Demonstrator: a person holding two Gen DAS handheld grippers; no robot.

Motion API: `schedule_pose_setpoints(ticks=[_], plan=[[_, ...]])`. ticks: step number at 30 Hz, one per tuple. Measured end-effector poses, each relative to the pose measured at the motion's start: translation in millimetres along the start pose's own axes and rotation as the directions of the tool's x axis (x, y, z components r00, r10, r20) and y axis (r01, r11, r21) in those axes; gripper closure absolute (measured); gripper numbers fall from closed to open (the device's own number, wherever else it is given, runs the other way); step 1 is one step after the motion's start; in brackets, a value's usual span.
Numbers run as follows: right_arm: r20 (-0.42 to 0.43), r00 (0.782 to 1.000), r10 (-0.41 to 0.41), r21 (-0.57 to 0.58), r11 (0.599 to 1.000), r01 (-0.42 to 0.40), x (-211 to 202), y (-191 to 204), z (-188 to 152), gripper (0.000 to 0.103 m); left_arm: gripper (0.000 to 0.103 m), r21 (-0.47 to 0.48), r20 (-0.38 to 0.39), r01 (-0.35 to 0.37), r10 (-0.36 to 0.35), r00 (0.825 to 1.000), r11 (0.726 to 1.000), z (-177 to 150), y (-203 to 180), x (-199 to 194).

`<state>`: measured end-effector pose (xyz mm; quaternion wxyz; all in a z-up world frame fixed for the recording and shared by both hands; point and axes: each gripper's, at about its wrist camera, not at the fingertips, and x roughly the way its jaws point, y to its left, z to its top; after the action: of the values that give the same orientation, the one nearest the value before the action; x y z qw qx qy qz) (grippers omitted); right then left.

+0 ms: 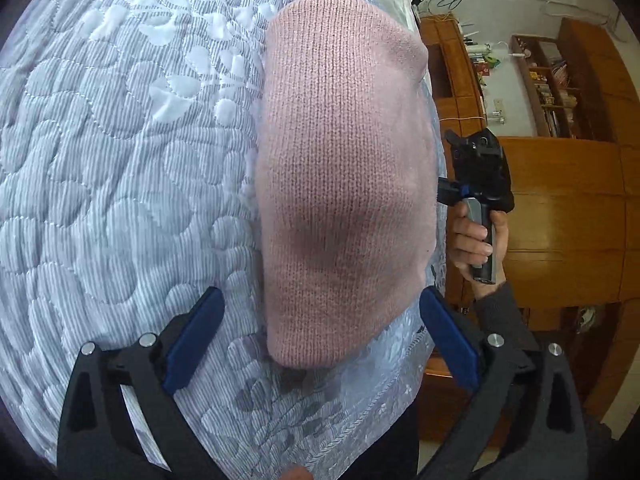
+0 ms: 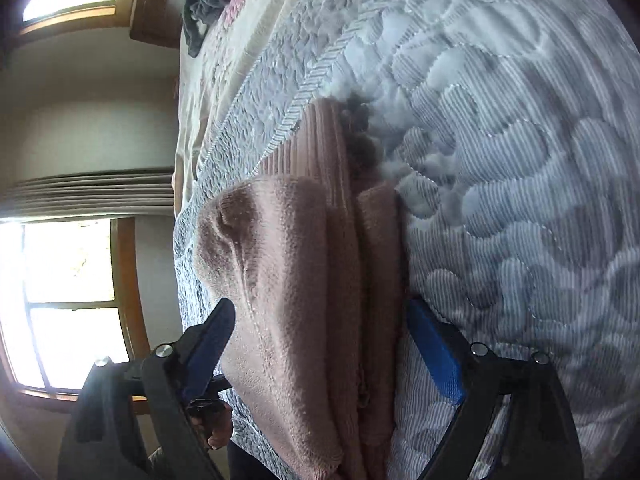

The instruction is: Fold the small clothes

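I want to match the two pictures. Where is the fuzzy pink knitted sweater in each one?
Left wrist view: the folded pink knitted sweater lies right of centre, collar at top, just ahead of the open left gripper.
Right wrist view: the sweater fills the lower middle, between the open right gripper's fingers.
Shared landmark: the grey-and-white quilted bedspread beneath.

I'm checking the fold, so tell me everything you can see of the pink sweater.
The pink sweater is a fuzzy knit with a ribbed band at its far end, folded into a narrow, layered bundle. It lies flat near the edge of the quilted blue-grey bedspread, which alone touches it. Both grippers' jaws stand open around its near end.
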<state>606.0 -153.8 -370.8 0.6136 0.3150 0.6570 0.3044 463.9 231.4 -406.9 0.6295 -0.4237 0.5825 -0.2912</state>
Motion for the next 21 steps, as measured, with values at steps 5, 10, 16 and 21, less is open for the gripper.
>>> schedule_pose_setpoints(ticks=[5,10,16,21], plan=[[-0.007,1.0,0.0,-0.02,1.0,0.0,9,1,6,0.015,0.004,-0.024,-0.003,0.068,-0.068,0.998,0.997,-2,9,10],[-0.01,1.0,0.011,-0.042,0.999,-0.012,23,11,10,0.014,0.004,0.021,-0.023,0.064,-0.064,0.998,0.998,-4,-3,21],[0.013,1.0,0.0,-0.041,0.999,0.0,29,14,14,0.02,0.004,0.049,-0.008,-0.035,0.035,0.999,0.998,-6,-15,30],[0.049,0.999,0.016,-0.013,1.0,-0.015,29,17,11,0.055,0.049,0.026,-0.029,-0.119,0.12,0.992,0.993,-6,-18,29]])
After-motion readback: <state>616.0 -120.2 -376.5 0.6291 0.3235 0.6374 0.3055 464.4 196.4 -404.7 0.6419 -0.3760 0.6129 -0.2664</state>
